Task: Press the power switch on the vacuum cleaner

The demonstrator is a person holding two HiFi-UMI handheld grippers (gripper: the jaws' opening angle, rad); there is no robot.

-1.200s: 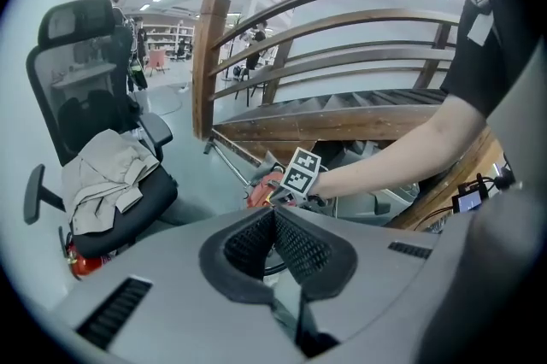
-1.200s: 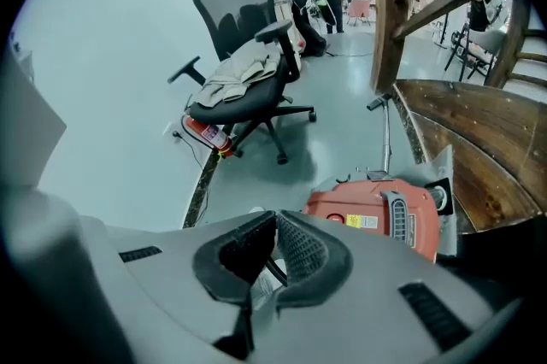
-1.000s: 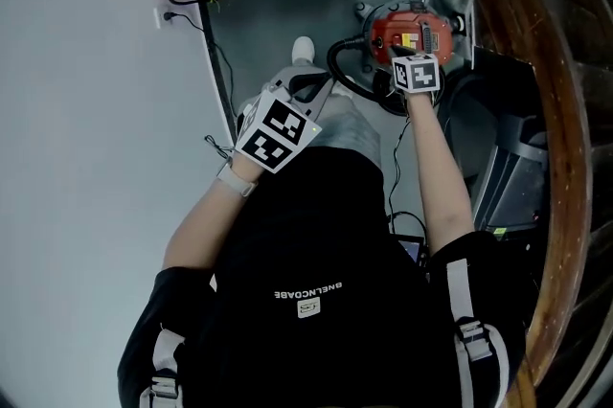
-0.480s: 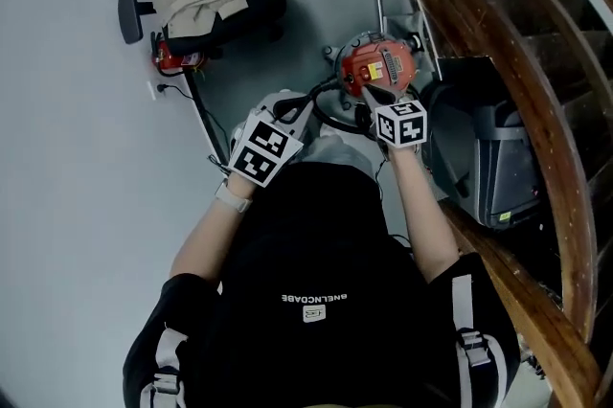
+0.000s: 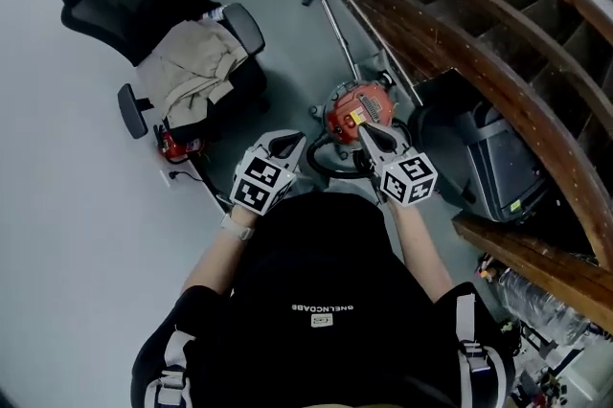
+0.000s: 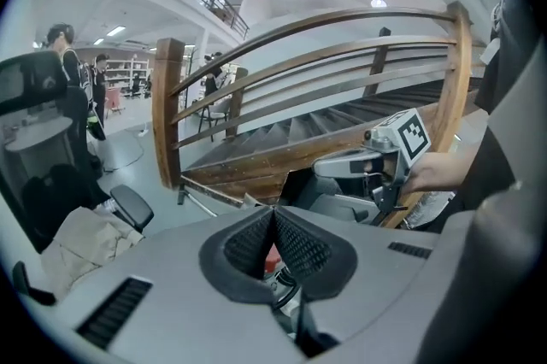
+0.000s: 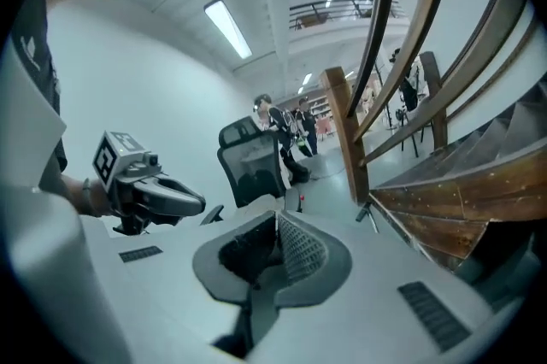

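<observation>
The red vacuum cleaner stands on the grey floor by the foot of the wooden stairs, with a yellow patch on its top and a black hose looped at its near side. My right gripper is shut, its tip hanging over the vacuum's near edge. To the left of the vacuum my left gripper is also shut and holds nothing. In the left gripper view the jaws meet, with a sliver of red below them. The jaws in the right gripper view are closed too.
An office chair draped with beige cloth stands at the left, a small red object beside it. The curved wooden stair rail runs along the right, over a grey machine. A metal wand lies behind the vacuum.
The head view has tilted up, showing more of the stairs and chair. My right gripper has come back from over the vacuum's top to its near edge, and both grippers have drawn closer together.
</observation>
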